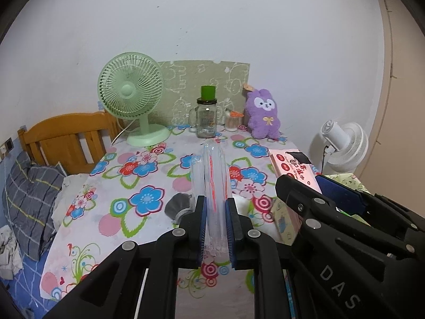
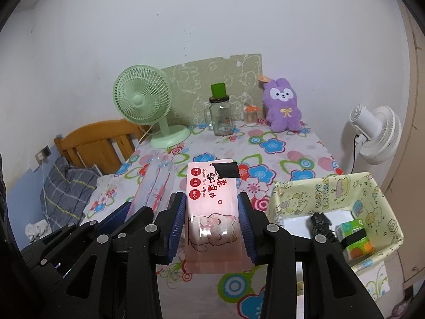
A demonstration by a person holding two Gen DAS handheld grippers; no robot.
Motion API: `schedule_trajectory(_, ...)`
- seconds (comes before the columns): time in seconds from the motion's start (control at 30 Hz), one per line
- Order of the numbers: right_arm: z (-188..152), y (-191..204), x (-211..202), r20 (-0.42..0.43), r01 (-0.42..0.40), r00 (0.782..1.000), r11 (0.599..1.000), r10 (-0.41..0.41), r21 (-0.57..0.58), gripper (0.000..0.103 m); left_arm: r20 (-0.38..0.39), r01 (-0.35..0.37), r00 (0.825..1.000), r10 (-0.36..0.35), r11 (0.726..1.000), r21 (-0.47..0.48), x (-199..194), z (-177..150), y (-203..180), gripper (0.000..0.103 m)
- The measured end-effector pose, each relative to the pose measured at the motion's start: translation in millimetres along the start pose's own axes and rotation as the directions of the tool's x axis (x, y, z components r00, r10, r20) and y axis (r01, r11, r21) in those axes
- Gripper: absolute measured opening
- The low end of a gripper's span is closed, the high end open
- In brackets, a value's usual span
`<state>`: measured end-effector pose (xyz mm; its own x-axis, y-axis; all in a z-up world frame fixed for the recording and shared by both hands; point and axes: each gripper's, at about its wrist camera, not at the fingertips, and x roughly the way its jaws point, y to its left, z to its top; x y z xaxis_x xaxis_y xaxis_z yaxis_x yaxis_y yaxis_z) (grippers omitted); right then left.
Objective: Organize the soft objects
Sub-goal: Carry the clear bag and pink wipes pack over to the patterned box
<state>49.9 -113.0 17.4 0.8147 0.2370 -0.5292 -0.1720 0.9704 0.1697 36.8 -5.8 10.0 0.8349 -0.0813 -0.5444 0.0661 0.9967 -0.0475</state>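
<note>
Both packs are lifted clear of the floral desk (image 1: 148, 164), so the carrying step looks in hand. The left gripper (image 1: 215, 226) has its jaws clamped narrow on a clear plastic packet (image 1: 213, 175) at lower centre; the right gripper (image 2: 212, 228) grips a pink wet-wipes pack (image 2: 212, 207). Next probably comes lowering each into the storage bin (image 2: 382, 199), seen fully at lower right only in the right wrist view.

Place: a home bedroom.
Signs: wooden bed headboard (image 1: 66, 135), plaid pillow (image 1: 29, 202), plush rabbit (image 1: 263, 113) on floral counter (image 1: 148, 175).
</note>
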Motion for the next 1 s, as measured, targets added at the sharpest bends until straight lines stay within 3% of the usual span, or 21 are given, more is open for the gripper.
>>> schedule_trajectory(1.0, 11, -90, -25, 0.056, 0.126, 0.990, 0.991, -0.129, 0.053, 0.043, 0.023, 0.131, 0.991, -0.133, 0.989, 0.069, 19, 12, -92, 0.011)
